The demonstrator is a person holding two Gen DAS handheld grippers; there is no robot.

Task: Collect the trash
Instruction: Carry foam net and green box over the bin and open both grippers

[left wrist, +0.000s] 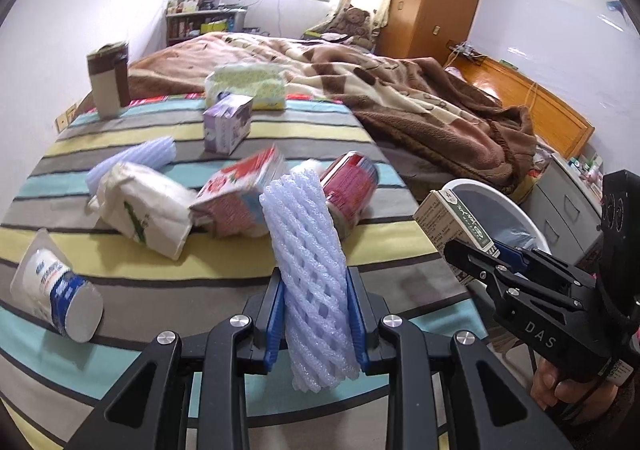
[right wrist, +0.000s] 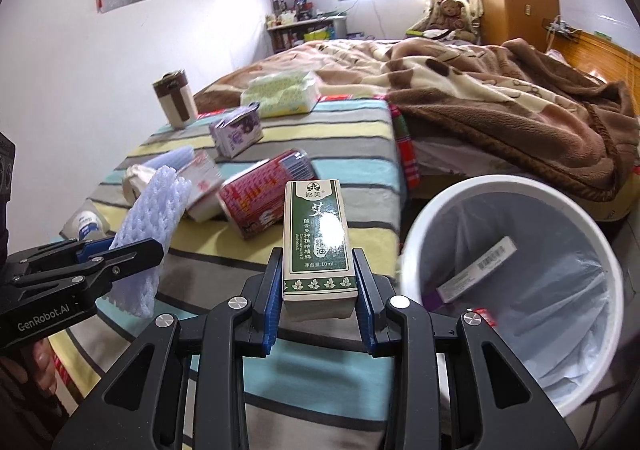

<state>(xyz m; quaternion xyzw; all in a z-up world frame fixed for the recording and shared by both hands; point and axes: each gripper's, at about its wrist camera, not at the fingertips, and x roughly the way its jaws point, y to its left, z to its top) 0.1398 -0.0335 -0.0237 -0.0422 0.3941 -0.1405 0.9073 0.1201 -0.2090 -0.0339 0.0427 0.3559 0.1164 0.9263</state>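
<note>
Over the bed's (left wrist: 224,137) striped cover, both grippers are loaded. The left gripper (left wrist: 316,314) has its fingers (left wrist: 273,314) clamped on a foam net (left wrist: 308,250), squashing it. The right gripper (right wrist: 318,290) has its fingers (right wrist: 273,290) closed on a green box (right wrist: 316,234), held upright. The bin (right wrist: 416,226) stands beside the bed to the right, lined, with a flat carton (right wrist: 476,270) already inside.

Risks, as I judge them: the net is soft and springy, so it could slip out or catch on a pad at release and miss the bin. The box is gripped only at its lower part and could tip out if swung fast. Both hands heading for one opening could collide, or knock the rim and tip the bin. More trash is left on the bed: a red can (left wrist: 352,185), a red-white box (left wrist: 240,193), a purple carton (left wrist: 228,121), a paper bag (left wrist: 148,205), a plastic cup (left wrist: 56,286).

Writing: the green box reads "沁美", a big "艾", "油", "10ml". The right gripper's body shows "DAS", the left one "GenRobot.AI". Other labels are too blurred.
</note>
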